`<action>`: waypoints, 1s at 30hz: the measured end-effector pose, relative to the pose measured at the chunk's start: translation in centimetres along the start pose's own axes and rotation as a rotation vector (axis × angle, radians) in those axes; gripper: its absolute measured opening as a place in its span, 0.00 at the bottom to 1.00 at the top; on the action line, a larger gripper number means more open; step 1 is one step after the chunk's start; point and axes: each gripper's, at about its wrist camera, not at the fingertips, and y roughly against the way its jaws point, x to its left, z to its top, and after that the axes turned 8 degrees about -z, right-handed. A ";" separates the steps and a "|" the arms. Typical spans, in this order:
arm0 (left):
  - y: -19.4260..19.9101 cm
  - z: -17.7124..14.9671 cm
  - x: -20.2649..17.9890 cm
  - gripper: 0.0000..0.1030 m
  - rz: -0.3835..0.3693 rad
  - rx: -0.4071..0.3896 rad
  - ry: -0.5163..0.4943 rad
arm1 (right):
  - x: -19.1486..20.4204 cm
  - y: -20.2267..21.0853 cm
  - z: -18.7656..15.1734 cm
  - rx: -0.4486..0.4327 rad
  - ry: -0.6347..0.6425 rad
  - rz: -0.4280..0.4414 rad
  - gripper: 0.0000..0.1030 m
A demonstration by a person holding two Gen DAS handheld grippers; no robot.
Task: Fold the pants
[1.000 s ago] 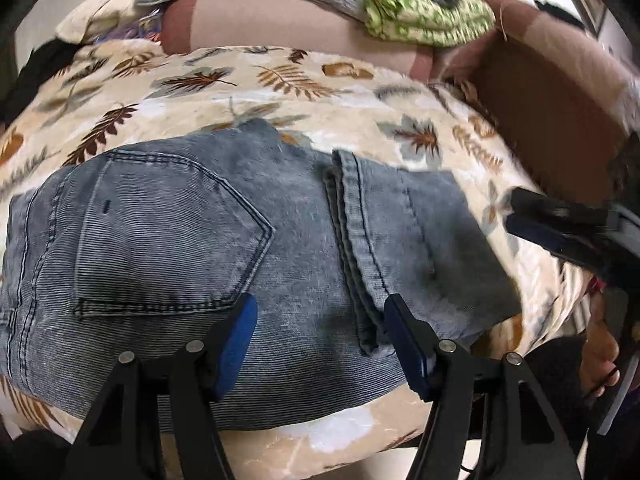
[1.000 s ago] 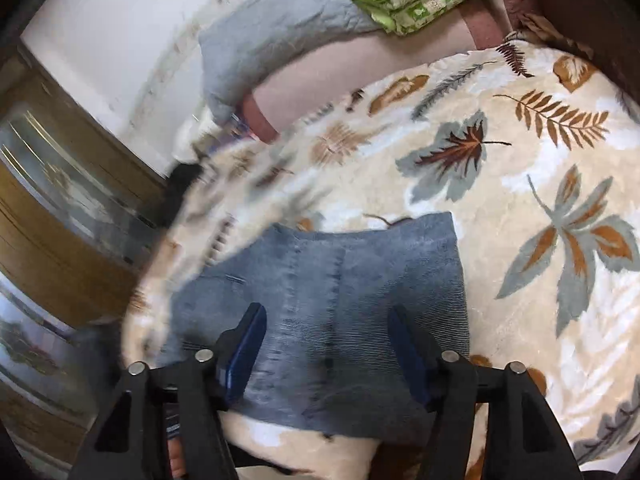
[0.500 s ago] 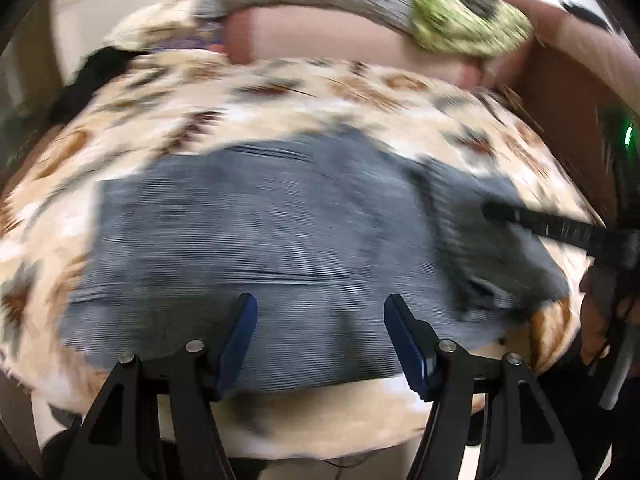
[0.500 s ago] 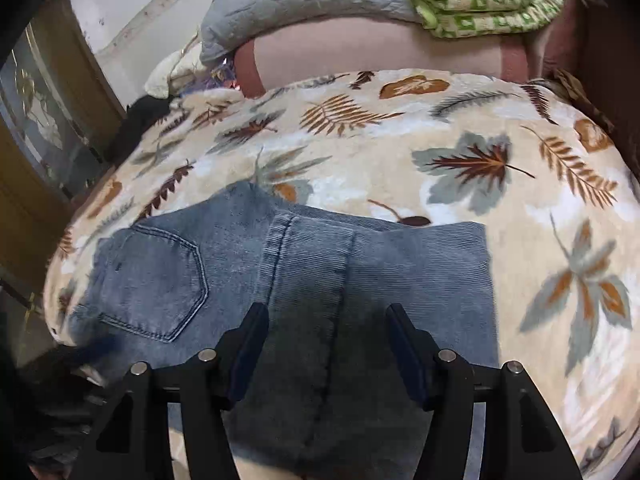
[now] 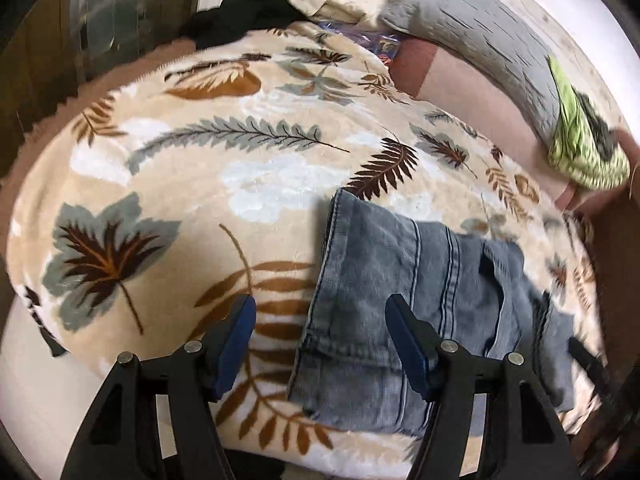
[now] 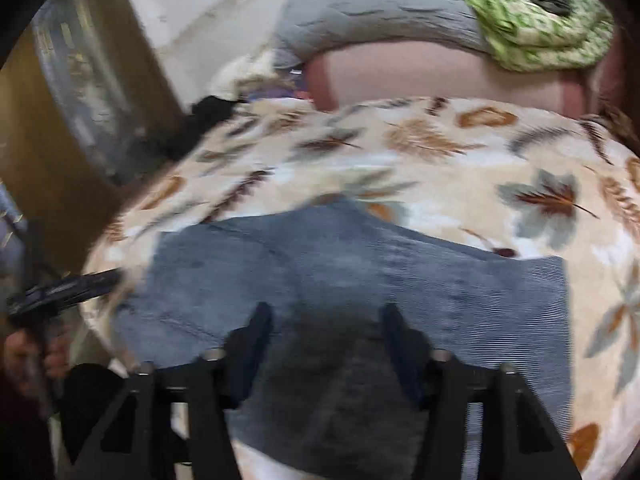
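Your left gripper (image 5: 320,344) has swung to the left end of the folded grey-blue denim pants (image 5: 404,292): a second ago it looked square down on the back pocket, and now the pants' left edge runs between its fingers, with the pants filling 3 to 5 o'clock of that view. Its blue-padded fingers stand wide with nothing between the pads; the cloth lies below them on the cream fleece blanket with a brown and grey leaf print (image 5: 192,184).

Your right gripper (image 6: 326,344) has just been narrowing its jaws, though they are not closed. The picture is blurred, and you cannot tell whether the pads touch the denim (image 6: 360,264) beneath them.

Only the right wrist view shows the whole folded bundle, and your left gripper's black body and the hand holding it at 9 o'clock. Only the left wrist view shows the stitched seams sharply, and a dark blurred bar at 4 o'clock.
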 end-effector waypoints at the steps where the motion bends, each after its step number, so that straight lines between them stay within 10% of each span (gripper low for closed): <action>1: -0.3 0.3 0.2 0.66 -0.021 0.011 0.008 | 0.8 -0.4 -0.2 0.005 0.015 0.011 0.35; 18: -6.7 2.0 0.8 0.67 -0.261 0.209 0.087 | 4.6 -7.3 -2.0 0.148 0.012 0.043 0.23; 30: -6.2 0.0 -1.3 0.60 -0.201 0.257 0.005 | 4.4 -7.3 -2.4 0.132 0.024 0.044 0.22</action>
